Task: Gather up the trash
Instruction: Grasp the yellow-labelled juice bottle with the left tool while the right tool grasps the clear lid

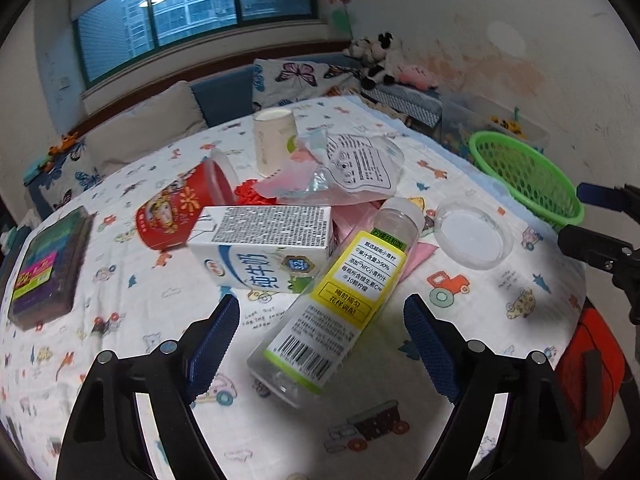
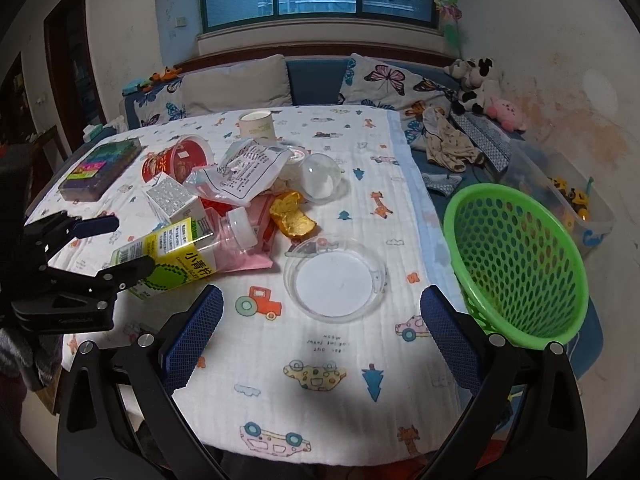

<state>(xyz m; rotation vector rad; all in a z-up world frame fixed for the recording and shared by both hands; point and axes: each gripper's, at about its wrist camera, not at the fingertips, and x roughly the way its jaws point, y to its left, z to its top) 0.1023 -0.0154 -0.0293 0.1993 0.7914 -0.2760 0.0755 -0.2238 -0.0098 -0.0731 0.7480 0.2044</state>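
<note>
Clear bottle (image 1: 332, 304) lies between left tool's (image 1: 320, 344) spread fingers.

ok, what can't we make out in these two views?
- Pink sheet, left wrist: mostly hidden under the clear bottle and milk carton.
- Green basket, right wrist: floor hidden by its near wall.
- Bottle base, right wrist: covered by the left tool.
</note>
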